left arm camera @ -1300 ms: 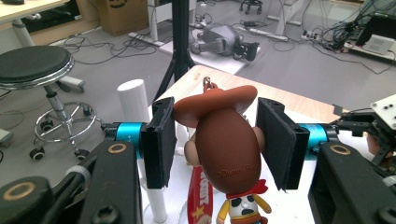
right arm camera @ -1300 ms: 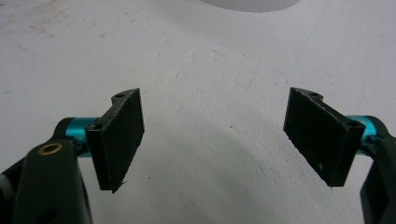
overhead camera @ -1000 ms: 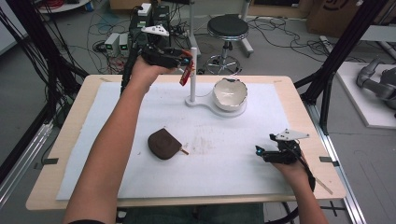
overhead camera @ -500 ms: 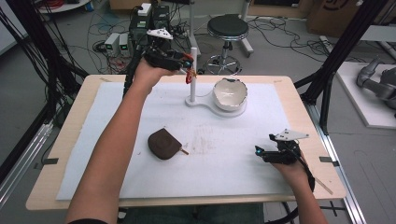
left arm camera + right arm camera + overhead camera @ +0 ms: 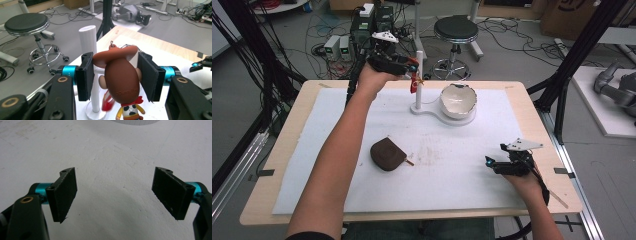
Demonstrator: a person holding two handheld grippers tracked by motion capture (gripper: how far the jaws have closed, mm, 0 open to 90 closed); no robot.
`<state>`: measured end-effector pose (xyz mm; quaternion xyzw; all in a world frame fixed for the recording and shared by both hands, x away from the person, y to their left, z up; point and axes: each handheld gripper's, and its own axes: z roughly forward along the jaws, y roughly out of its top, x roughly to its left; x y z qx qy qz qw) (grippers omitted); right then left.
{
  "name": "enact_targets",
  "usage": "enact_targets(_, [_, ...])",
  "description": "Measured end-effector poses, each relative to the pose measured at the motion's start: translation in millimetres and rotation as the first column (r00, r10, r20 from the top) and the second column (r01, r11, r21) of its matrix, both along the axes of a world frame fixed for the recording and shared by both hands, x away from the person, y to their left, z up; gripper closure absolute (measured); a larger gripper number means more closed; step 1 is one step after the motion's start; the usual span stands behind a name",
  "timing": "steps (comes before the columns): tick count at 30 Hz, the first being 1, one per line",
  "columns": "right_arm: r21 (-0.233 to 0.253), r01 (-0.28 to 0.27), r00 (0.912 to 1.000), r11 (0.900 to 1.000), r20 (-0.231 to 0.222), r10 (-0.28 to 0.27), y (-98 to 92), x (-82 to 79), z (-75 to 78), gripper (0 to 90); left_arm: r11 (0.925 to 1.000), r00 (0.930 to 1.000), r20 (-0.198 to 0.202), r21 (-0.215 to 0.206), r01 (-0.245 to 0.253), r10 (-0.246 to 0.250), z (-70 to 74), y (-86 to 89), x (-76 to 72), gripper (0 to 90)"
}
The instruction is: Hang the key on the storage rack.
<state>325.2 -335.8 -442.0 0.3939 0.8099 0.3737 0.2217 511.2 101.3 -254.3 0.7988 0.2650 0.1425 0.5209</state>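
Note:
A cowboy keychain figure (image 5: 121, 80) with a brown hat, a red scarf and a metal ring on top is clamped by the head, with my left gripper (image 5: 113, 75) shut on it. From above, the left gripper (image 5: 412, 67) holds the figure (image 5: 414, 84) in the air against the white post (image 5: 418, 75) of a stand at the table's far side. The post (image 5: 88, 50) stands just behind the figure. My right gripper (image 5: 490, 163) rests low at the front right of the mat. Its jaws (image 5: 113, 192) are open with only the white mat between them.
The stand's base carries a white jagged-rimmed bowl (image 5: 458, 100) right of the post. A brown pouch (image 5: 387, 153) lies mid-mat. The white mat (image 5: 452, 170) covers the wooden table (image 5: 287, 145). Behind the table are a stool (image 5: 455, 30), cables and black frame legs (image 5: 572, 60).
My left gripper has moved a little to the right with the figure, bringing it up against the post. The right gripper has stayed in place.

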Motion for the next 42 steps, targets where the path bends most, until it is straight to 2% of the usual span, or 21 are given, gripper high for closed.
enact_targets(8, [0.003, -0.002, 1.0000, 1.000, 0.001, 0.002, -0.1, -0.3, 0.0, 20.4, 0.9998, 0.9998, -0.004, 0.005, -0.020, 0.020, -3.0, 0.3, 3.8, 48.7])
enact_targets(21, [-0.002, -0.007, 1.0000, 1.000, 0.002, 0.007, 0.1, -0.1, 0.0, 20.4, 0.9995, 0.9999, 0.003, 0.028, -0.013, 0.013, -2.7, -8.7, 4.8, 48.7])
enact_targets(30, [0.001, -0.005, 1.0000, 1.000, 0.002, 0.005, 0.6, -0.4, 0.5, 20.4, 0.9980, 0.9998, 0.015, 0.063, -0.012, 0.011, -2.6, -13.4, 3.8, 48.8])
enact_targets(35, [0.000, -0.006, 1.0000, 1.000, 0.002, 0.006, -0.1, -0.3, 0.3, 20.4, 0.9945, 0.9991, 0.021, 0.097, -0.038, 0.036, -2.1, -11.1, 2.7, 48.8])
enact_targets(42, [0.000, -0.004, 1.0000, 1.000, 0.002, 0.004, -0.1, -0.5, 0.4, 20.5, 0.9913, 0.9981, 0.012, 0.116, -0.062, 0.061, -8.3, -9.1, 4.4, 48.8])
